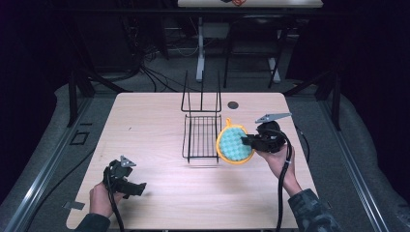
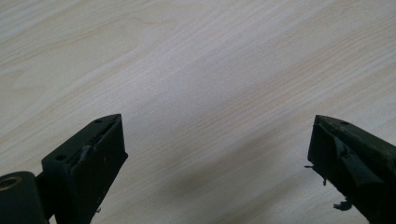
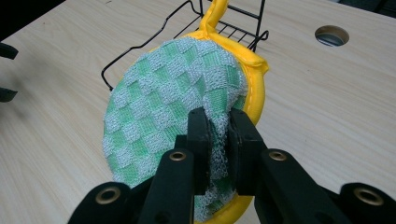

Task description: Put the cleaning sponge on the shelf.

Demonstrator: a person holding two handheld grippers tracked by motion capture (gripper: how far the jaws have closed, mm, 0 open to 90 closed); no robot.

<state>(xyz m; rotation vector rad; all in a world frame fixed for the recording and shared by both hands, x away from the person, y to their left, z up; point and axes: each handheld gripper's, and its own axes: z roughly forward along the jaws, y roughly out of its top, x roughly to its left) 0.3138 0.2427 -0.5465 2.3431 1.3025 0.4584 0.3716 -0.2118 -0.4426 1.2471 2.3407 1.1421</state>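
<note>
One pot holder (image 3: 173, 107) between right gripper (image 3: 218, 128) pads.

- The left gripper (image 1: 139, 187) sits low, near the person's side, held in the left hand (image 1: 99, 199). Its jaws stand wide apart.
- The right gripper (image 1: 247, 140) is held up in the right hand (image 1: 276, 157), jaws squeezed tight together.

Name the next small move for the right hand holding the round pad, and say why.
Probably carry the pad a little further left over the wire rack. The right tongs are shut on the pad's edge, holding it upright just beside the rack, and the left tongs hang open, holding nothing.
</note>
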